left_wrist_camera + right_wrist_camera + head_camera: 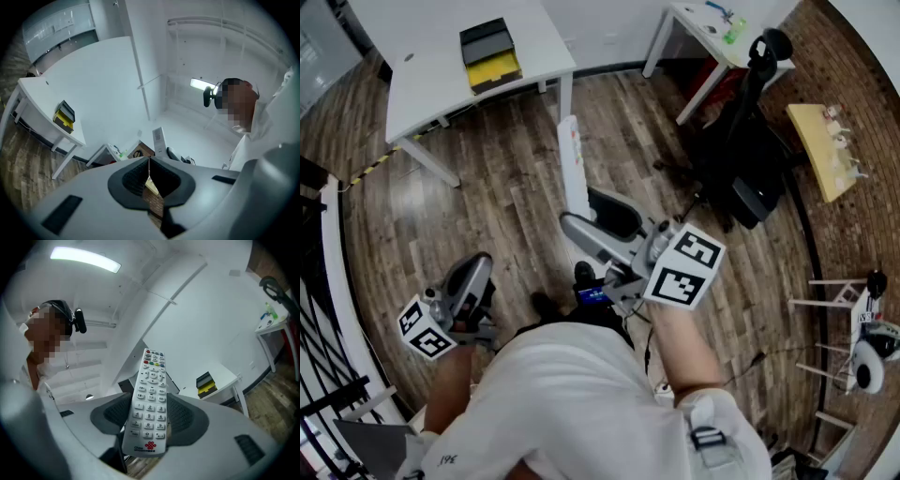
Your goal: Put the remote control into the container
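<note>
Two grippers up, both held out in front of the person in the white shirt (581, 403), over the wood floor (506, 178).

Right gripper (598, 225): jaws clamped on the remote control (149, 404), one pad on each long edge at about the number keys. I read it as a firm hold. The button face is turned to the gripper camera, the logo end pokes back out of the jaws and the coloured-key end points away. In the head view the remote sticks out of the jaws toward the white table (431, 89).

Container (490, 54): black over yellow, sitting on that table. The remote is up in the air and well apart from it, not in it yet.

Left gripper (472, 274): low at the person's left side, pads pressed together, nothing between them.

Black office chair (750, 159) is off to the right, beside a second white table (698, 23).
</note>
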Demonstrator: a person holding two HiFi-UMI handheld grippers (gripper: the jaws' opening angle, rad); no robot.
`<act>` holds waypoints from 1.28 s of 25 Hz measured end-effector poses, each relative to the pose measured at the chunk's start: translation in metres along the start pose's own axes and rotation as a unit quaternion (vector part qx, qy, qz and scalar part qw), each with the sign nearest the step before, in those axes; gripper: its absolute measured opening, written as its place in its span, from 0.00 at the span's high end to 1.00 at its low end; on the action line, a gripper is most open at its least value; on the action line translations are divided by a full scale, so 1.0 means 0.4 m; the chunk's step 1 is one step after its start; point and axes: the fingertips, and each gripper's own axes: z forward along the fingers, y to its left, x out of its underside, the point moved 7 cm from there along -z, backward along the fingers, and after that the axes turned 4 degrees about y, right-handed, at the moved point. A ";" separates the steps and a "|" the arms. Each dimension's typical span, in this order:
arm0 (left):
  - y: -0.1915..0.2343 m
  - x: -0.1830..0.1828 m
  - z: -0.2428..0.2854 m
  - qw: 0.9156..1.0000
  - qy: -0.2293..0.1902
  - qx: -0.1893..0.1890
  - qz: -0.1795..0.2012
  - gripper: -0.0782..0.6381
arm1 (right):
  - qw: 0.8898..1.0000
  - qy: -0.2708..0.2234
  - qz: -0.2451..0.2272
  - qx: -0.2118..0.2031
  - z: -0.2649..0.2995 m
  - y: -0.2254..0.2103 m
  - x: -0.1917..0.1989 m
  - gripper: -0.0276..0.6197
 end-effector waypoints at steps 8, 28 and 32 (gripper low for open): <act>-0.030 -0.001 -0.047 0.999 -0.019 0.020 0.039 0.88 | 0.999 -0.017 -0.046 0.012 0.001 0.054 0.002 0.59; -0.038 0.060 0.062 0.999 -0.014 0.026 0.025 0.88 | 0.997 -0.001 -0.060 0.038 -0.069 -0.024 -0.016 0.59; -0.036 0.065 0.066 0.999 -0.012 0.025 0.024 0.88 | 0.998 -0.002 -0.045 0.033 -0.073 -0.033 -0.016 0.59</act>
